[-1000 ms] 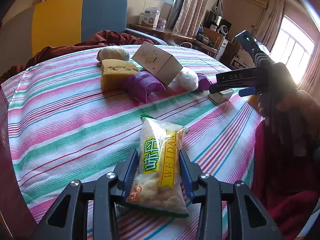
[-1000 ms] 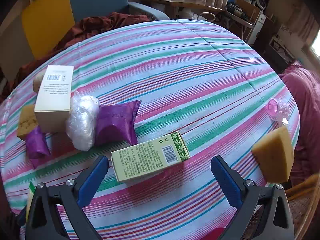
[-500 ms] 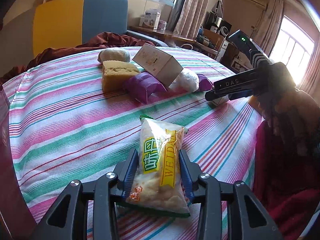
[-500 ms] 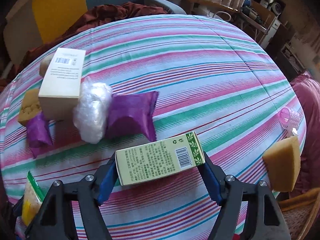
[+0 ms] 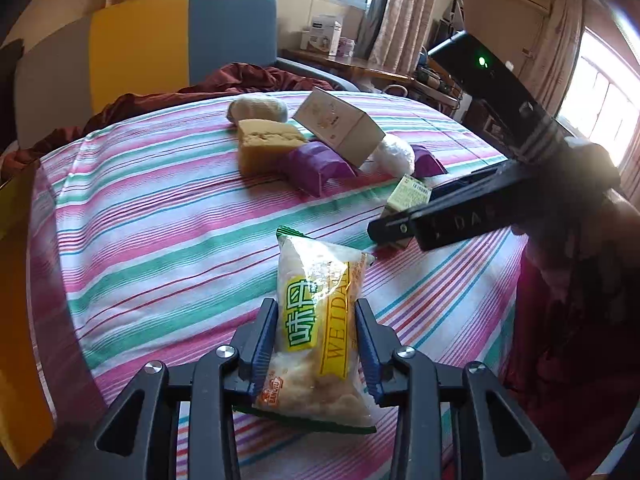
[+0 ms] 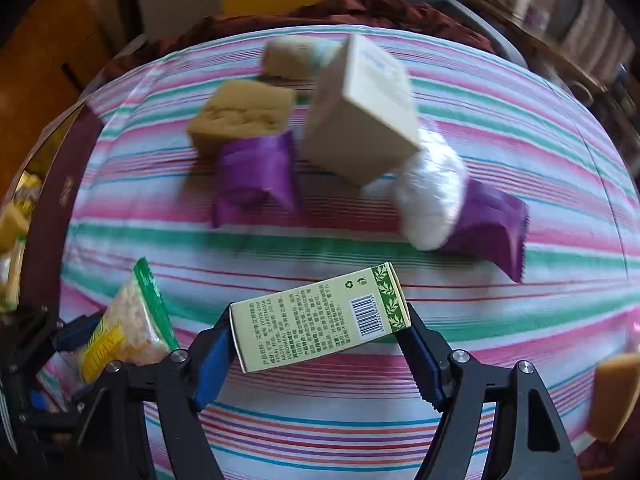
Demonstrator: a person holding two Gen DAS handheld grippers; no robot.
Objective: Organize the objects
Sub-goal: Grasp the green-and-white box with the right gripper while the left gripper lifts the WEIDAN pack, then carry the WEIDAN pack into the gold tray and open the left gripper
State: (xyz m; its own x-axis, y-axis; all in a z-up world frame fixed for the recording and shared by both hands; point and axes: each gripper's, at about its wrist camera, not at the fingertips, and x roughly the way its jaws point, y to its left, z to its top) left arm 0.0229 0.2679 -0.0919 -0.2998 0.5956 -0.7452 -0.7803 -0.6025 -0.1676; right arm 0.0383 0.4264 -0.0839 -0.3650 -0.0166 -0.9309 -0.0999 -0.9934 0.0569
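Observation:
A clear snack packet [image 5: 316, 332] with a yellow label lies on the striped tablecloth [image 5: 160, 240]. My left gripper [image 5: 316, 308] has a pad on each side of it, and its jaws are closing on it. My right gripper [image 6: 318, 322] is shut on the ends of a pale green carton [image 6: 304, 332], held tilted just above the cloth. In the left wrist view the right gripper [image 5: 452, 220] reaches in from the right with the carton [image 5: 408, 196]. The packet [image 6: 124, 328] and left gripper [image 6: 60, 336] show at the lower left of the right wrist view.
Mid-table lies a cluster: a tan box [image 6: 364, 120], a yellow sponge [image 6: 244, 112], two purple packets [image 6: 256, 172] [image 6: 488, 224], a white wrapped bundle [image 6: 432, 200] and a beige roll [image 5: 258, 108]. Another sponge [image 6: 612, 392] sits at the right edge. A blue-and-yellow chair [image 5: 188, 36] stands behind.
My right gripper went from wide open around the green carton to shut on it, then swung left toward the snack packet while rolling. The left gripper stayed put, squeezing the packet slightly tighter.

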